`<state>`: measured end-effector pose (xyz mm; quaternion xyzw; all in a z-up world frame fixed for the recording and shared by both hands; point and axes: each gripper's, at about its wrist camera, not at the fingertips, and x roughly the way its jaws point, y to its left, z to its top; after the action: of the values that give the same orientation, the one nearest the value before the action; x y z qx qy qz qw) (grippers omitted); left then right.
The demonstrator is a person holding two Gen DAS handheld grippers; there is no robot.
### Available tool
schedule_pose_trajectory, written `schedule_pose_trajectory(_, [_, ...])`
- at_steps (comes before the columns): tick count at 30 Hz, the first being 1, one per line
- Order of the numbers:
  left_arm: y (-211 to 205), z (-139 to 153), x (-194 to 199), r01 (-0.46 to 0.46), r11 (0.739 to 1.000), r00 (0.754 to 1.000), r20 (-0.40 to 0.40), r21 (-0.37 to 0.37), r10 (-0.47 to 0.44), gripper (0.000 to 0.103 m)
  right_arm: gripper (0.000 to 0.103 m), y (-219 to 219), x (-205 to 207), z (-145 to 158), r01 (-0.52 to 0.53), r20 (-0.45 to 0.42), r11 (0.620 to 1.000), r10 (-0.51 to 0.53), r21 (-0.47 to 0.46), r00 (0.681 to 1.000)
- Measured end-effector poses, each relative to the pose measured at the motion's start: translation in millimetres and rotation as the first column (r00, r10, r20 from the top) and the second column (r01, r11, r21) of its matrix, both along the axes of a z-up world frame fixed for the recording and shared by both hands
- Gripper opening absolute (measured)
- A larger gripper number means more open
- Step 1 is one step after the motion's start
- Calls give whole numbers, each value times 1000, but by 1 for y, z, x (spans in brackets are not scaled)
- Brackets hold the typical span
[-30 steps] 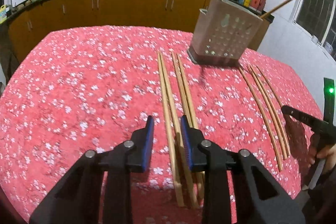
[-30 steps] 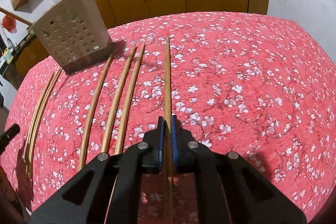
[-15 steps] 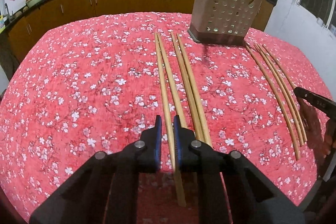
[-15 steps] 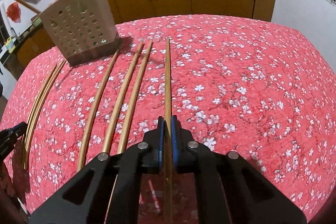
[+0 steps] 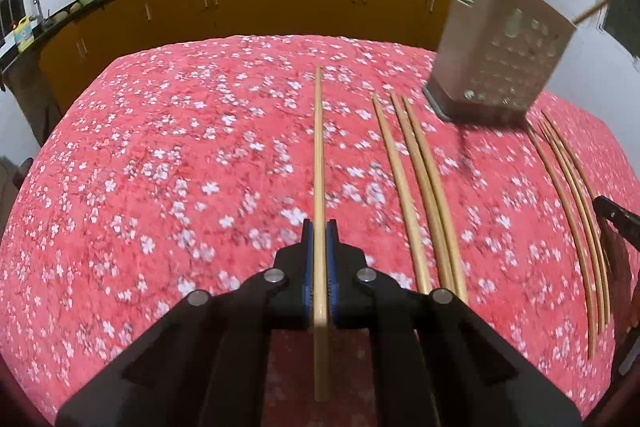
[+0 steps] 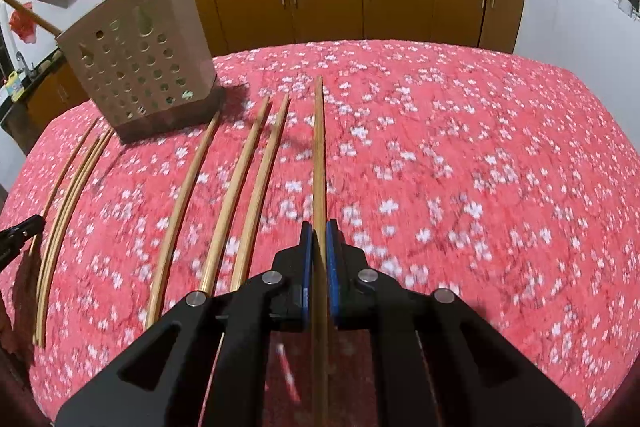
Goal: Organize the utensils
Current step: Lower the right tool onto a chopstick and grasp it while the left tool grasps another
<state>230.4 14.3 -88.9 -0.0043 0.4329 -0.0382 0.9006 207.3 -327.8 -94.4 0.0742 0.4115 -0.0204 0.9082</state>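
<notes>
Left gripper [image 5: 319, 227] and right gripper [image 6: 319, 227] are each pointing forward over the red flowered tablecloth [image 5: 160, 167], jaws clamping a single chopstick [image 5: 318, 147] [image 6: 319, 155] lengthwise; other chopsticks [image 6: 244, 187] are lying beside the perforated holder [image 6: 140, 67].

open ground: red floral-print tablecloth [image 6: 460, 163], bare to the right of the chopstick held by the right gripper; likewise bare left of the left-held one [image 5: 160, 155]. obstacles: beige perforated plastic utensil holder [image 6: 140, 67], upright at the far side; three loose bamboo chopsticks [image 6: 236, 187] just beside the holder; thinner bamboo sticks [image 6: 60, 203] near the table edge.
</notes>
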Motion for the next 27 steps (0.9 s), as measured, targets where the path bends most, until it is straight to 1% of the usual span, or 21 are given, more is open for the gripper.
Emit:
schedule_pose_trajectory(7, [3,-1,2,-2,999,1000,-1,-38,2,9,8,-3,6,-3,4,2,1000,-4,22,1000])
schedule_pose_trajectory(16, [11,2,-7,-5,998,1000,0,-64,5,9,8,-2,6,-3,5,3,1000,-5,18,1000])
schedule_pose_trajectory(27, [11,3,-8,-9,998,1000,0,-70,9,9,8,-3,4,-3,7,5,999,-7,33,1000])
